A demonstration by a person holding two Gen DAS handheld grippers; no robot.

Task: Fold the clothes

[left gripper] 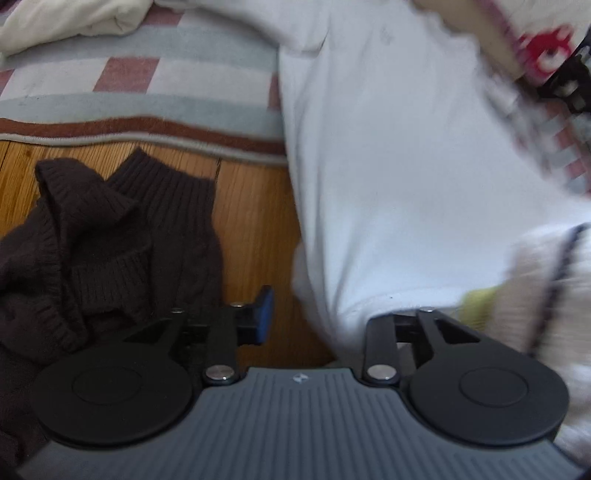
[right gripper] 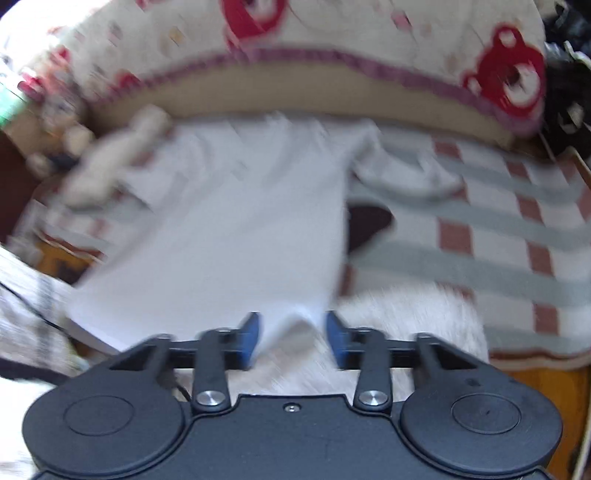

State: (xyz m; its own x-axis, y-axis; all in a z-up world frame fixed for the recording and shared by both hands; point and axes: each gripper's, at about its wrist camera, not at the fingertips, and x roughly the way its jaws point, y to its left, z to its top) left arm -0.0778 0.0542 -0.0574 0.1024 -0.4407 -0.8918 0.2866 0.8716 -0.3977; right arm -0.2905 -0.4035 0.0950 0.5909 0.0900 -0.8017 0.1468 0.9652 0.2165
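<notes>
A white garment [left gripper: 388, 166] lies spread flat over the checked rug [left gripper: 147, 85] and runs out onto the wooden floor. My left gripper [left gripper: 325, 317] is at its near edge with the jaws apart. The left blue pad [left gripper: 266, 314] is bare over the floor, and the right finger is hidden under the white cloth. In the right wrist view the same garment [right gripper: 229, 229] stretches away from my right gripper [right gripper: 292, 334]. A corner of its hem sits loosely between the two blue pads [right gripper: 334, 332], which stand apart. A dark brown knitted sweater [left gripper: 110, 240] lies crumpled on the floor at the left.
Bedding with red bear prints [right gripper: 509, 70] borders the rug [right gripper: 498, 229] at the far side. A cream plush toy [right gripper: 122, 158] lies at the garment's far left. A fluffy white mat [right gripper: 406, 314] is by the right gripper. Cream cloth [left gripper: 66, 18] lies at the rug's far left.
</notes>
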